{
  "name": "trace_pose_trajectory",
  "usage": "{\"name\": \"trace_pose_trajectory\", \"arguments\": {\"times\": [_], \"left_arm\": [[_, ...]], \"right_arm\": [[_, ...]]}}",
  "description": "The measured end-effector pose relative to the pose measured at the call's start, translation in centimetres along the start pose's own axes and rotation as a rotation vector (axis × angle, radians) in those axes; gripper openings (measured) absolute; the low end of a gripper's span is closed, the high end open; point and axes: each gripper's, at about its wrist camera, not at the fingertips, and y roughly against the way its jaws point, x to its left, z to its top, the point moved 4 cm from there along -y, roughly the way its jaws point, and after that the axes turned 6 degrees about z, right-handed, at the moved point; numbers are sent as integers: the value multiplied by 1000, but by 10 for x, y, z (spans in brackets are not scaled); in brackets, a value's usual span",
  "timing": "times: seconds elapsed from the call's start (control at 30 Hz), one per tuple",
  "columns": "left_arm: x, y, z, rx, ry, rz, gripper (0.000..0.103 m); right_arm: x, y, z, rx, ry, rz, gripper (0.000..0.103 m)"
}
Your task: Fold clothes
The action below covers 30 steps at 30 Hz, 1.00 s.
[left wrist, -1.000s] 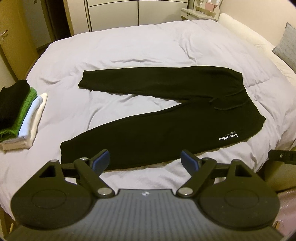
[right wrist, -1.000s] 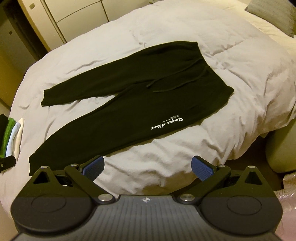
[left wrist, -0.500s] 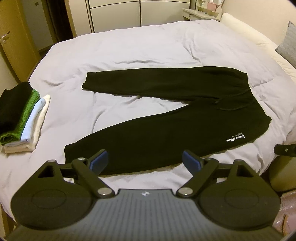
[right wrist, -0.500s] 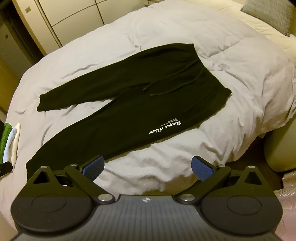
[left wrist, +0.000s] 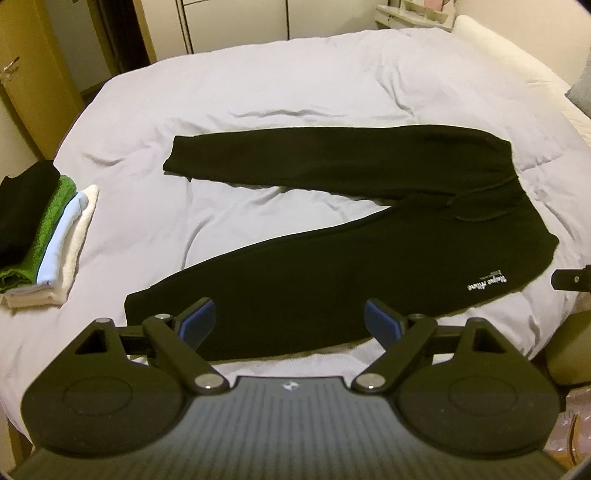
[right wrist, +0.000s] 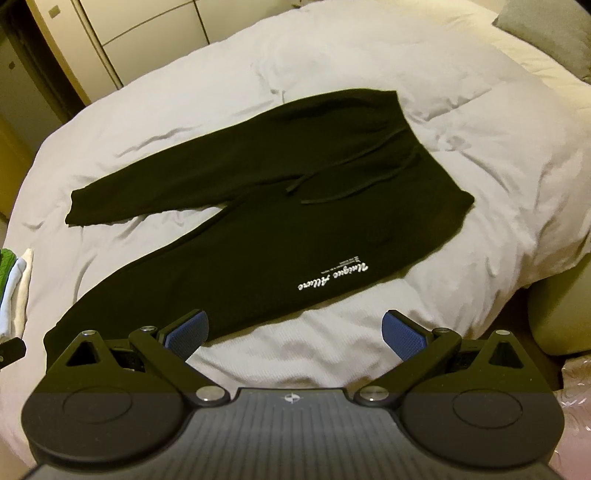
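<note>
Black sweatpants (left wrist: 332, 266) with white lettering lie flat on the pale duvet (left wrist: 258, 92), legs spread apart toward the left, waistband at the right. They also show in the right wrist view (right wrist: 258, 236). My left gripper (left wrist: 290, 323) is open and empty, hovering over the near leg's lower part. My right gripper (right wrist: 295, 332) is open and empty, above the duvet just in front of the near leg, below the lettering (right wrist: 332, 277).
A stack of folded clothes (left wrist: 40, 236), black, green, blue and white, sits at the bed's left edge and shows in the right wrist view (right wrist: 14, 284). Wardrobe doors (left wrist: 229, 18) stand beyond the bed. A pillow (right wrist: 546, 33) lies at the far right.
Both grippers have moved slightly closer to the near leg of the sweatpants. The sweatpants have not moved. Both grippers stay open.
</note>
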Motion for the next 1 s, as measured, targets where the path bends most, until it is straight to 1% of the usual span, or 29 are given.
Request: {"name": "trace_pose_trajectory", "arguments": {"times": [0.2, 0.33, 0.43, 0.57, 0.6, 0.67, 0.7, 0.73, 0.77, 0.87, 1.0], "left_arm": [[-16, -33, 28, 46, 13, 16, 86], [-41, -61, 50, 84, 4, 12, 86], [-62, -83, 67, 107, -4, -4, 86], [-96, -111, 91, 128, -24, -35, 85], [-103, -118, 97, 129, -27, -44, 84], [-118, -134, 110, 131, -36, -64, 78], [-124, -143, 116, 133, -42, -73, 76], [-131, -151, 123, 134, -48, -82, 71], [-137, -160, 129, 134, -53, -89, 66], [-151, -186, 149, 129, -67, -106, 61], [-170, -218, 177, 127, -70, -108, 59]], "right_arm": [[-6, -35, 33, 59, 14, 10, 103], [-19, -59, 59, 100, 11, 7, 103], [-34, -78, 79, 134, 7, -3, 103], [-52, -97, 105, 149, 19, 23, 103], [-57, -101, 112, 147, 28, 36, 102], [-67, -112, 125, 140, 52, 56, 97], [-72, -118, 131, 136, 62, 65, 90], [-77, -124, 137, 132, 72, 73, 81], [-81, -130, 144, 129, 86, 84, 79], [-95, -148, 164, 115, 140, 101, 76], [-109, -175, 194, 135, 209, 105, 74]]}}
